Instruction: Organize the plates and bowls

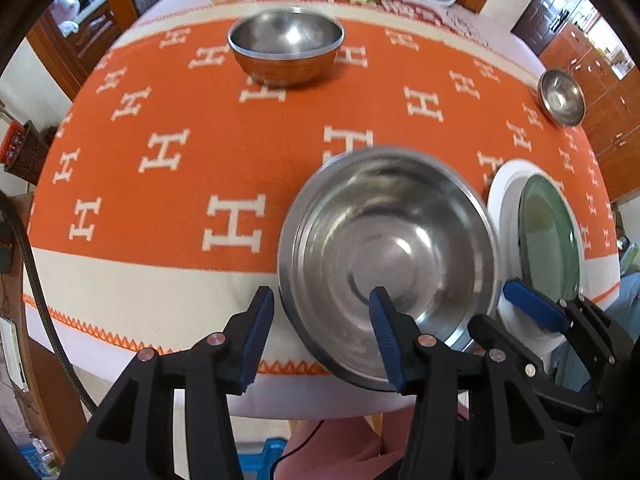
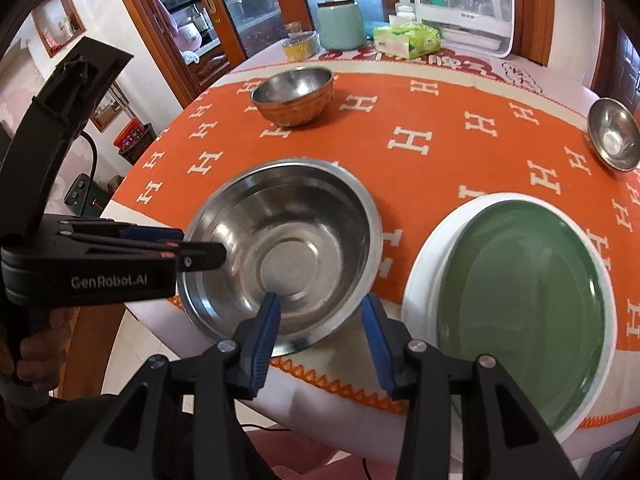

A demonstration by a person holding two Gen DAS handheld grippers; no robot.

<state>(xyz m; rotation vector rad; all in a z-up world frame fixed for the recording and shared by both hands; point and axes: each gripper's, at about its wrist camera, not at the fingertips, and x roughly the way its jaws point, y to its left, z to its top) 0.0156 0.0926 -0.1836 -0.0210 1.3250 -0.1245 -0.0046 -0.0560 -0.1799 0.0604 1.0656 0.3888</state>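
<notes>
Large shallow stainless-steel bowl (image 2: pixel 280 248) sits upright at the near edge of the table, partly on the cream border of the orange cloth with white H pattern (image 1: pixel 160 208). Just beside it on its right: a green glazed plate (image 2: pixel 524 304) stacked inside a larger white plate (image 2: pixel 420 264), both flat. This reads as sorting by kind, plates nested in one pile, bowls gathered in another.

Left gripper (image 1: pixel 320 332): jaws partly apart, straddling the bowl's near-left rim, one blue pad (image 1: pixel 384 332) inside the bowl, the other outside. Neither pad appears to press the metal. No grip.

Right gripper (image 2: pixel 322 338): jaws partly apart over the bowl's near rim, one pad above the inner wall, the other just outside. Clear gaps either side; nothing held. In the left wrist view its blue pad shows between bowl and plates.

Judgement: a two-handed hold at opposite parts of the rim suits a wide, slippery, thin-walled bowl. With both jaws slack and the bowl resting level, it looks set down here as the base of a bowl stack.

Remaining: a deeper steel bowl with coppery outside (image 2: pixel 294 94) far across the cloth, and a small steel bowl (image 2: pixel 614 134) well off to the right. Both stand apart and empty, likely next to be nested.
</notes>
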